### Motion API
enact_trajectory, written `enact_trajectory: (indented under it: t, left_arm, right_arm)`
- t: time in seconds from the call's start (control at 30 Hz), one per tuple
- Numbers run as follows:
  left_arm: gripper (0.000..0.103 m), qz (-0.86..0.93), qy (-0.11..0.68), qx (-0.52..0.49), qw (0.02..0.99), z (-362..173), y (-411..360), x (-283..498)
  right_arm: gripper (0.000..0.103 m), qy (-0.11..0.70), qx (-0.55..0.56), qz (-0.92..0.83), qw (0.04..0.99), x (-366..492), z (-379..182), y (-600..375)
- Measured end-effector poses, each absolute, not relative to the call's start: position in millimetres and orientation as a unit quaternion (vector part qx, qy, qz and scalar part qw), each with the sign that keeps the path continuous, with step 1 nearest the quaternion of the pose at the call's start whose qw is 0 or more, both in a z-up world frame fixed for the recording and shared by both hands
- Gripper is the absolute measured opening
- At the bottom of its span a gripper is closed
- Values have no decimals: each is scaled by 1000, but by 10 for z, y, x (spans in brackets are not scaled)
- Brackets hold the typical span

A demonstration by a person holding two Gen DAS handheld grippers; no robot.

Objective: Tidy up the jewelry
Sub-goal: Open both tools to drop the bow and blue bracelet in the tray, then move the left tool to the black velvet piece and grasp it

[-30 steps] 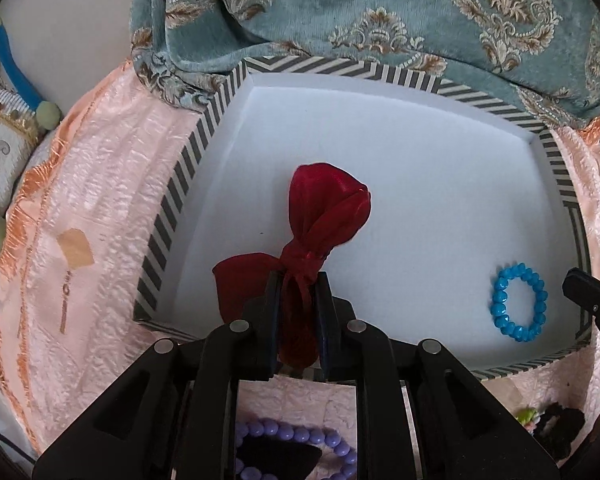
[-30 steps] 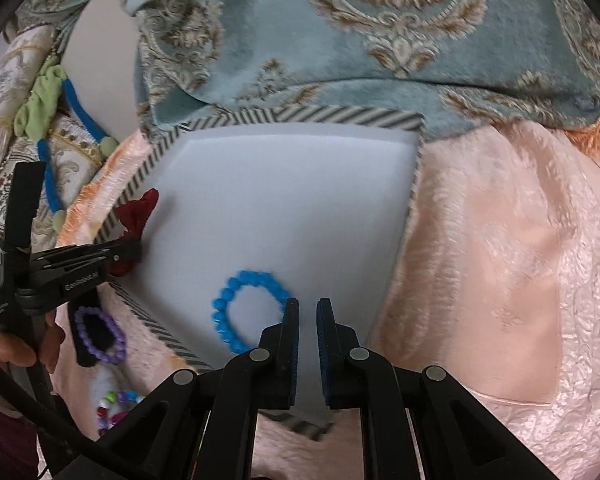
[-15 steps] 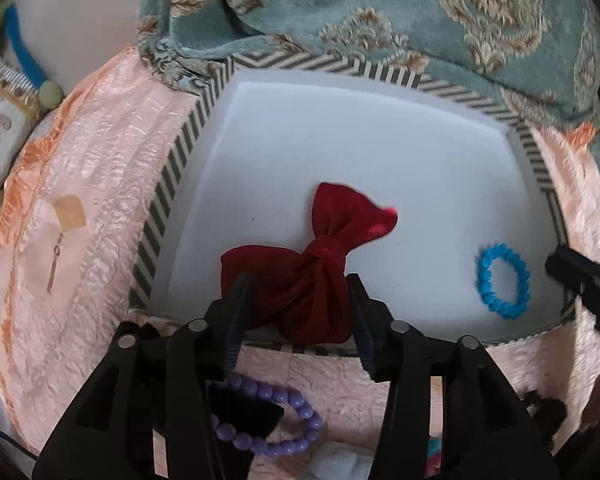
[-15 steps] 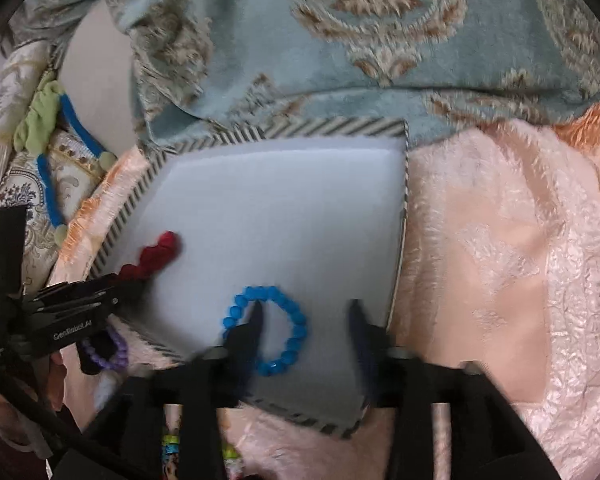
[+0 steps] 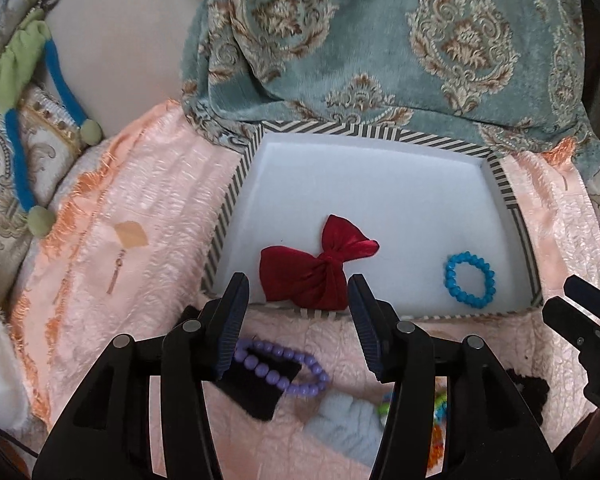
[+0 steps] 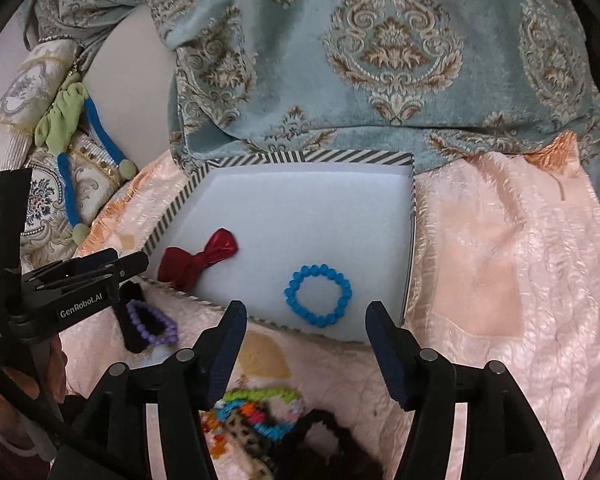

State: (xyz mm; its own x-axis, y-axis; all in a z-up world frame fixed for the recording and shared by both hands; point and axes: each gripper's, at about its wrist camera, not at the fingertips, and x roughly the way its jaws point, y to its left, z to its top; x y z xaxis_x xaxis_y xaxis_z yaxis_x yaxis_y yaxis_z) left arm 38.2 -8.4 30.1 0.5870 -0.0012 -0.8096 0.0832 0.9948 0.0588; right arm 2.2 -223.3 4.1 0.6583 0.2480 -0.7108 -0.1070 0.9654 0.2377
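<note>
A shallow tray with a striped rim (image 5: 236, 184) (image 6: 172, 208) and a white floor lies on peach cloth. Near its front left edge lies a red fabric bow (image 5: 304, 276) (image 6: 192, 264). A blue bead bracelet (image 5: 448, 276) (image 6: 288, 292) rests flat at the front right. My left gripper (image 5: 298, 292) hovers above the bow, its jaws opening and not touching it. My right gripper (image 6: 306, 312) hangs above the bracelet, jaws opening too, with nothing pressed between them. In front of the tray a purple bead bracelet (image 5: 284, 384) (image 6: 140, 312) lies on a black cloth piece.
A teal patterned cushion (image 5: 380, 40) presses on the tray's far rim. Loose multicoloured bands (image 6: 260, 400), a pale blue scrunchie (image 5: 348, 424) and a black item (image 5: 532, 392) lie in front. An earring on a tan card (image 5: 130, 234) sits left; a green-blue cord (image 5: 20, 80) lies beyond.
My left gripper let go of the red bow, which now lies flat in the tray. Both grippers went from shut to open and drew back and upward from the tray.
</note>
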Motion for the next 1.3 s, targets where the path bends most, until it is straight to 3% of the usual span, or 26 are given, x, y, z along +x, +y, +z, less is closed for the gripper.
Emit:
enact_trajectory:
  t: [1.3]
  left_arm:
    - [51, -25, 417, 22, 908, 589, 19, -618]
  right_arm:
    - [66, 365, 54, 119, 922, -892, 368, -1871]
